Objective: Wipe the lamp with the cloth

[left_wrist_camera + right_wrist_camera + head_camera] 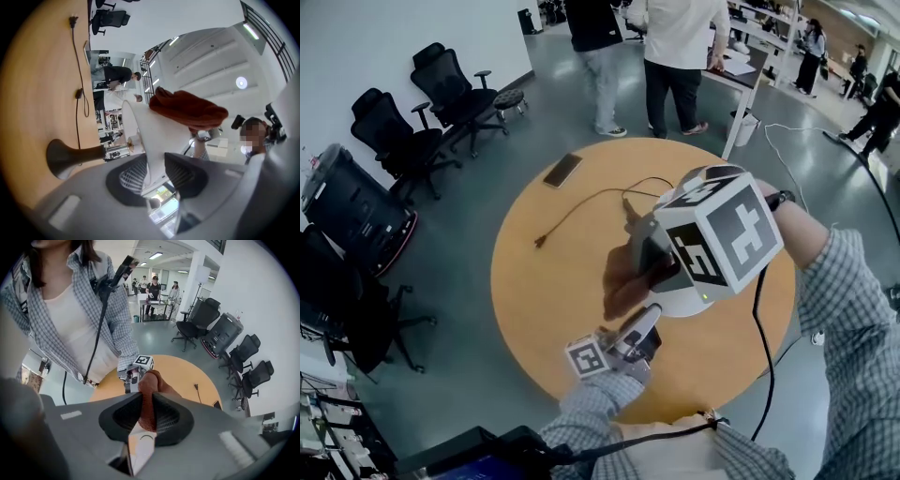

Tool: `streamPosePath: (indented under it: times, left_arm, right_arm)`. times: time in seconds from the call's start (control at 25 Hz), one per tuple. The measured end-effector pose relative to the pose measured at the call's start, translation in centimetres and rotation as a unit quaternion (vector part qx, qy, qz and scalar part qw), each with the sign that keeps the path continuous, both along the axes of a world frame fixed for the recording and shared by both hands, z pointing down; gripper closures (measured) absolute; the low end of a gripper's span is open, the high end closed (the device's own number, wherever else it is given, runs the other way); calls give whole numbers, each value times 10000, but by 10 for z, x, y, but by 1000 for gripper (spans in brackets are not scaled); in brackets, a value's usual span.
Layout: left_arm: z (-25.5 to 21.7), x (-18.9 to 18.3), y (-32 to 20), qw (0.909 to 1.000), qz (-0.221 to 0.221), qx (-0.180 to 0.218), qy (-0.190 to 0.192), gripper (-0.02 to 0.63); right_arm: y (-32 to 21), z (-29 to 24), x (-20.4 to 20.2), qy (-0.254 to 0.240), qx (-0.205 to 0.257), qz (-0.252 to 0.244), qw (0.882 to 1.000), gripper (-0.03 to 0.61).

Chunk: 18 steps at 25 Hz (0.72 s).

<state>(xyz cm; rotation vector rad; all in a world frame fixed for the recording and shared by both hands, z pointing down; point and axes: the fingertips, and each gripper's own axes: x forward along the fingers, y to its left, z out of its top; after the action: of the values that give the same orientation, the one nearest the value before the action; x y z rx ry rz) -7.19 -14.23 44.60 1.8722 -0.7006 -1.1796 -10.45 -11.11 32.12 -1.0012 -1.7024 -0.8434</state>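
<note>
Okay, my left gripper (154, 172) is clamped on the rim of the white shade (146, 133), steadying the lamp (677, 302) on the round orange table (544, 291), with its dark base (61, 157) against the wood. My right gripper (148, 414) is pinched tight on the rust-red cloth (149, 392), which lies draped over the upper side of the shade. A power cable (581, 206) trails across the tabletop, and a phone (562, 170) lies near the far edge.
</note>
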Motion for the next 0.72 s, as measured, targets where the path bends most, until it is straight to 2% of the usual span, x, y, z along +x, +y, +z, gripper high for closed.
streamPosePath:
  times: [0.2, 0.36, 0.56, 0.72]
  left_arm:
    - [-1, -1, 0, 10000, 52, -16, 30, 497]
    - [-1, 0, -2, 9999, 118, -42, 12, 497]
    - [0, -1, -3, 9998, 187, -61, 4, 497]
    - [1, -2, -2, 9997, 226, -94, 10, 497]
  right_arm:
    - [14, -1, 37, -110, 7, 301, 9995, 514]
    - [10, 5, 63, -209, -218, 809, 9963, 513]
    - [4, 15, 98, -332, -487, 1557, 9860, 513]
    - [-10, 28, 125, -399, -468, 2199, 9736, 514]
